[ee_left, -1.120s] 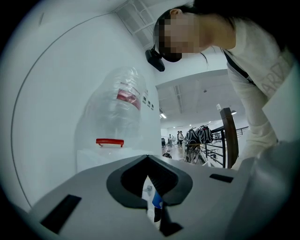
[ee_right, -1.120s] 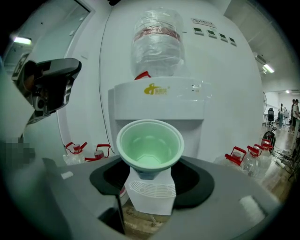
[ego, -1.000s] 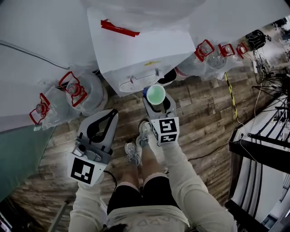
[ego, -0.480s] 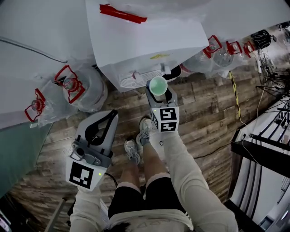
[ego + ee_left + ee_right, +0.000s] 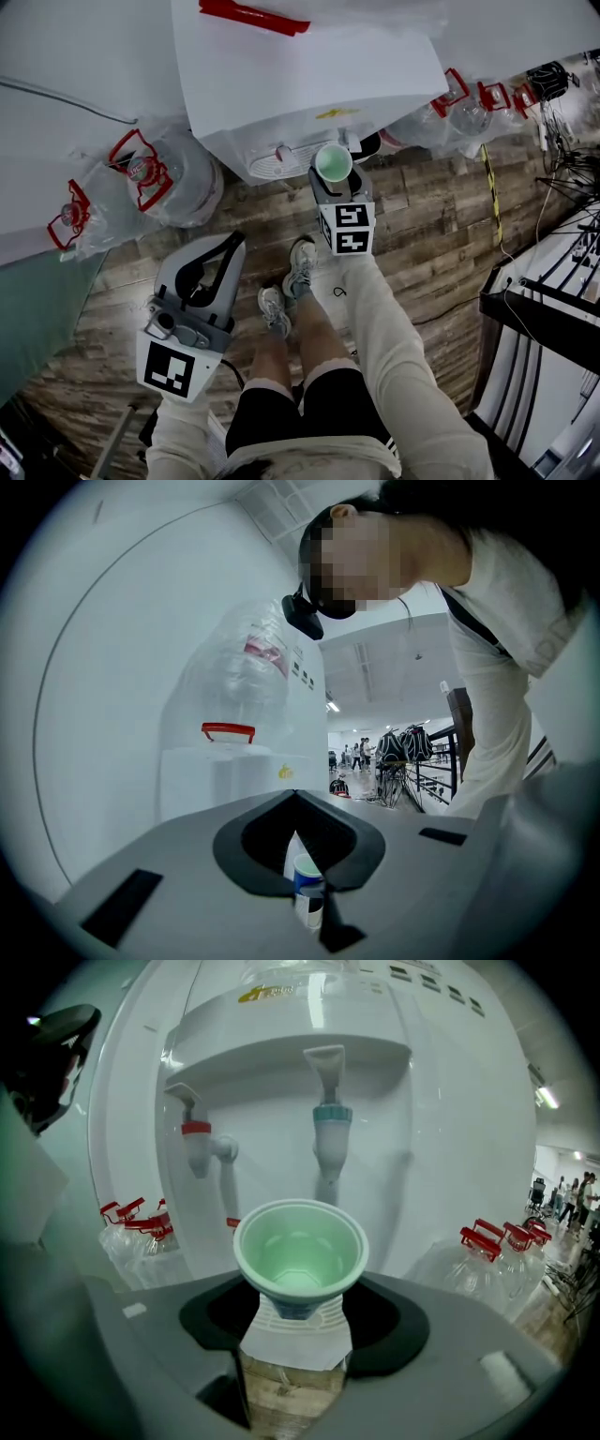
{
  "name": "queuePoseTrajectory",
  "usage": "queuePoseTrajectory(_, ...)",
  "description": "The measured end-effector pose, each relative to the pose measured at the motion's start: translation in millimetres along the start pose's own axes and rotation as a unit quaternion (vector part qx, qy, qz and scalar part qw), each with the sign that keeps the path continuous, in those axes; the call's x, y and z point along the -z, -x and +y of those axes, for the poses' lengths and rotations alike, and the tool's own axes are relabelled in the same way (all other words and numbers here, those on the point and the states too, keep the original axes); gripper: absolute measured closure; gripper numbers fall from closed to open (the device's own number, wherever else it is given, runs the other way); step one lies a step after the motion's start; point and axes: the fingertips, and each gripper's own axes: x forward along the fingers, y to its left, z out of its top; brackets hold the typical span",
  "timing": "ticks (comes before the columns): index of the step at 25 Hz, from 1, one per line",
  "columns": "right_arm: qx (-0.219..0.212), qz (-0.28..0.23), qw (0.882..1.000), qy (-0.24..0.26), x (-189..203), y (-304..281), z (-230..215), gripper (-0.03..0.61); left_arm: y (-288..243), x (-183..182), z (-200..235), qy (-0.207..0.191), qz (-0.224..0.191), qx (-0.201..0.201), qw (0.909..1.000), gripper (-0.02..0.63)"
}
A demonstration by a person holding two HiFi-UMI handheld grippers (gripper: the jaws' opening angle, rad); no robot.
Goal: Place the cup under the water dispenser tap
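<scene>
Sitting upright between the right tongs [image 5: 334, 178], the cup [image 5: 333, 162] shows a pale green inside with nothing in it, no water at the bottom. Its outside is blue below the rim and white and ribbed lower down. The right tongs stand fairly wide, closed on the cup's lower body from both sides, so the rim rises clear above them. They point slightly downward at the front of the white water dispenser [image 5: 309, 84].

Just beyond the right tongs, up in the dispenser's recess, hang two taps. The blue tap [image 5: 330, 1129] is above and a little past the cup. The red tap [image 5: 197, 1143] is off to its left. Whether the cup is straight under the blue spout I cannot tell. The white slotted drip tray [image 5: 274, 167] lies just left of the cup.

The left tongs [image 5: 231, 242] are well back from the dispenser, nearer the person. Their tips are drawn together with only a thin slit between them, and nothing is held. Through that slit the cup can be seen far ahead.

Clear water bottles with red handles lie on the wooden floor [image 5: 422, 216]. One bottle [image 5: 173, 183] is ahead of the left tongs, and others [image 5: 464, 108] lie right of the right tongs. Whether they hold water I cannot tell.
</scene>
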Motion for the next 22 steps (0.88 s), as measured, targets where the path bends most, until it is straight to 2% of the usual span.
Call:
queuePoseTrajectory(11, 0.006, 0.034, 0.999, 0.024, 20, -31, -10, 0.295, 0, 16, 10, 0.007, 0.013, -0.015, 0.9998, 0.609)
queuePoseTrajectory(22, 0.013, 0.059, 0.998, 0.017, 36, -51, -19, 0.295, -6, 28, 21, 0.016, 0.018, -0.026, 0.9994, 0.609)
